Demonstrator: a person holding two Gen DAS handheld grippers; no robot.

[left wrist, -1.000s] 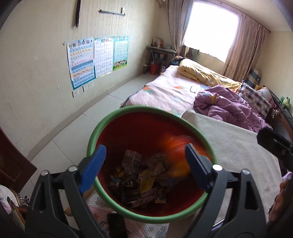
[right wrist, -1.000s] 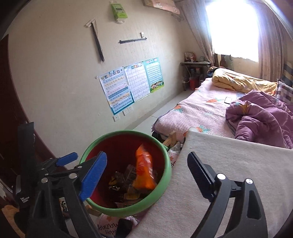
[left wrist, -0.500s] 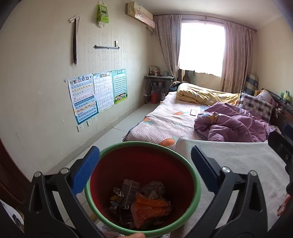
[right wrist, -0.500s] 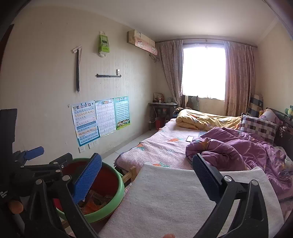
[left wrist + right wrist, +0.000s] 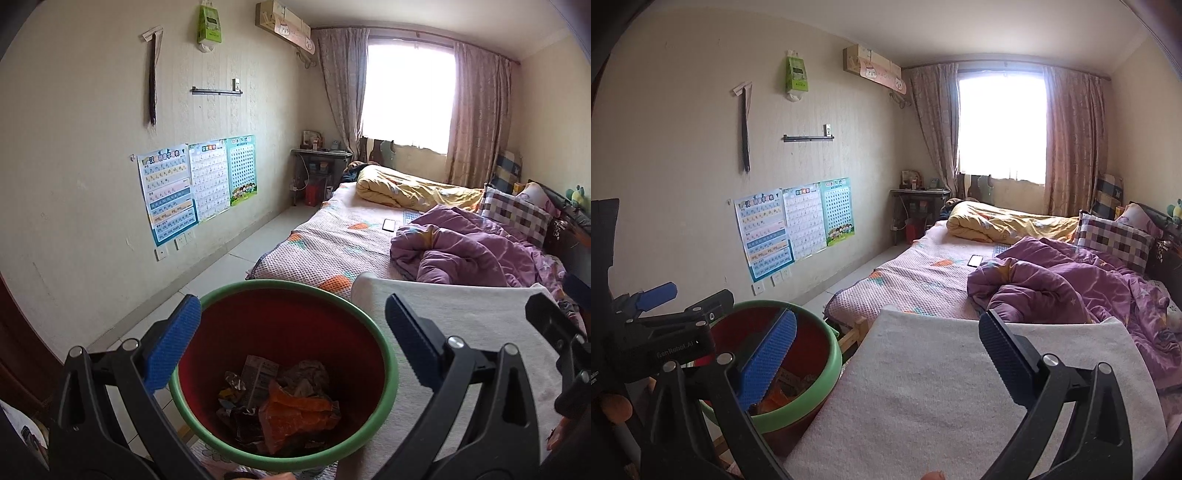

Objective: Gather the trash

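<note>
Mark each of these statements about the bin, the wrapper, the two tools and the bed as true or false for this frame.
1. The orange wrapper lies inside the bin. True.
2. The left tool is clamped on the wrapper. False: its jaws stand wide apart with nothing between the pads.
3. The bin has a blue rim. False: the rim is green and the inside is red.
4. The right tool is open and holds nothing. True.
5. A dark phone lies on the bed cover. True.
6. The purple quilt is folded flat. False: it lies in a crumpled heap.
</note>
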